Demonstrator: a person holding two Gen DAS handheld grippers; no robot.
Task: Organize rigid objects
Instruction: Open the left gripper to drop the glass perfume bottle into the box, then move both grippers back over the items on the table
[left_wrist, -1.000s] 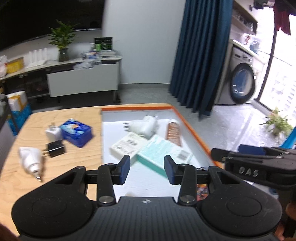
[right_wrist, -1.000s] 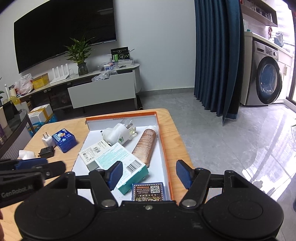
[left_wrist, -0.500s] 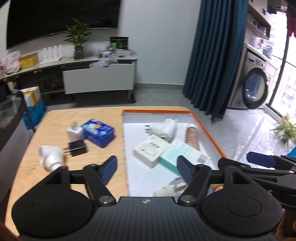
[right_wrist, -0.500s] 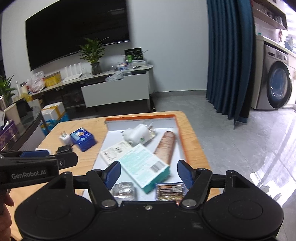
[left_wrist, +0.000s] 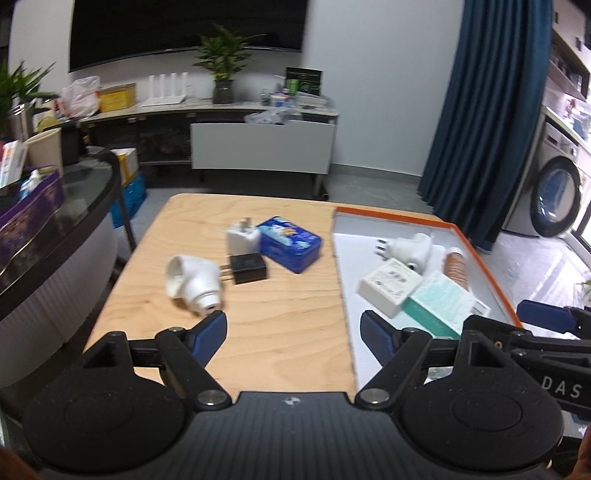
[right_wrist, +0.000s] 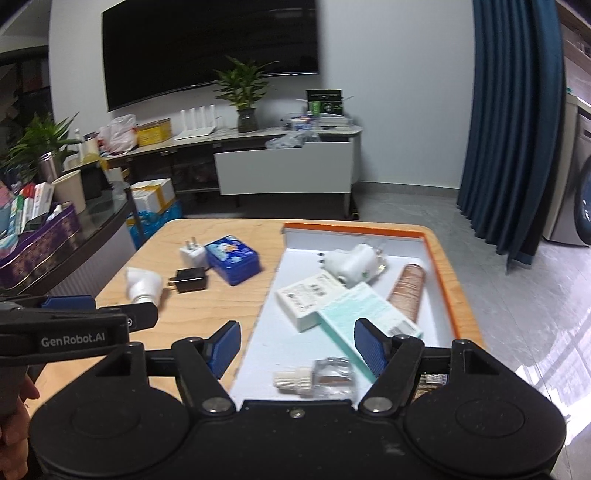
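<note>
An orange-rimmed white tray (left_wrist: 480, 254) (right_wrist: 437, 258) on the wooden table holds a white adapter (right_wrist: 352, 263), a white box (right_wrist: 308, 301), a teal box (right_wrist: 365, 319), a brown tube (right_wrist: 406, 291) and a small clear bottle (right_wrist: 317, 376). Left of the tray lie a blue tin (left_wrist: 290, 248) (right_wrist: 232, 259), a white charger (left_wrist: 242, 238), a black charger (left_wrist: 246, 268) and a white bulb-shaped plug (left_wrist: 194, 286). My left gripper (left_wrist: 293, 334) is open and empty above the bare table. My right gripper (right_wrist: 297, 349) is open and empty over the tray's near end.
A dark glass side table (left_wrist: 66, 206) with boxes stands at the left. A TV console (right_wrist: 280, 147) and a white cart (left_wrist: 260, 151) are behind the table. A blue curtain (left_wrist: 480, 110) and a washing machine (left_wrist: 554, 199) are at the right.
My left gripper opened wide and swung left, from over the tray to over the bare table. A small clear bottle now lies in the tray's near end. My right gripper shifted slightly left.
</note>
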